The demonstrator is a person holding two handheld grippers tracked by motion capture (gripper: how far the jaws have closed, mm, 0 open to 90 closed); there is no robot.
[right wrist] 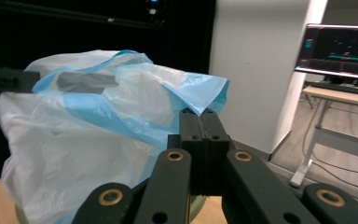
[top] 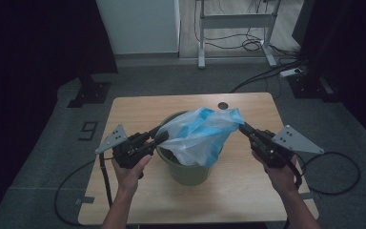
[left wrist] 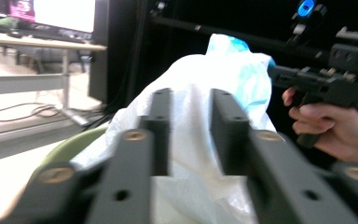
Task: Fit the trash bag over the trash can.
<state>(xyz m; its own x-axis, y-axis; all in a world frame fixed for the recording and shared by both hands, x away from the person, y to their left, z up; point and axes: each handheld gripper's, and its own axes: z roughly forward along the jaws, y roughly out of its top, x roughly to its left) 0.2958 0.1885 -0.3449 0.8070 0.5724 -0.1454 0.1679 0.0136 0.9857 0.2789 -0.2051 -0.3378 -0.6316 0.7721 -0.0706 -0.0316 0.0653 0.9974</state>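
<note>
A white and blue plastic bag (top: pixel 200 136) billows out of a green bin (top: pixel 190 174) in the middle of the wooden table (top: pixel 138 109). At the bag's left side my left gripper (top: pixel 163 136) has its jaws apart. In the left gripper view the bag (left wrist: pixel 223 70) shows through the gap of that gripper (left wrist: pixel 191 100), above the bin's rim (left wrist: pixel 70 144). My right gripper (top: pixel 242 126) pinches the bag's right edge and holds it up. The right gripper view shows its jaws (right wrist: pixel 199 112) shut on a blue corner of the bag (right wrist: pixel 74 135).
A small round hole (top: pixel 223 105) sits near the table's far edge. Beyond the table stand a white desk frame (top: pixel 236 21) and a pale cabinet (top: pixel 138 26). Cables run over the grey floor. Black stands flank both sides. A monitor (right wrist: pixel 340 51) glows on a side desk.
</note>
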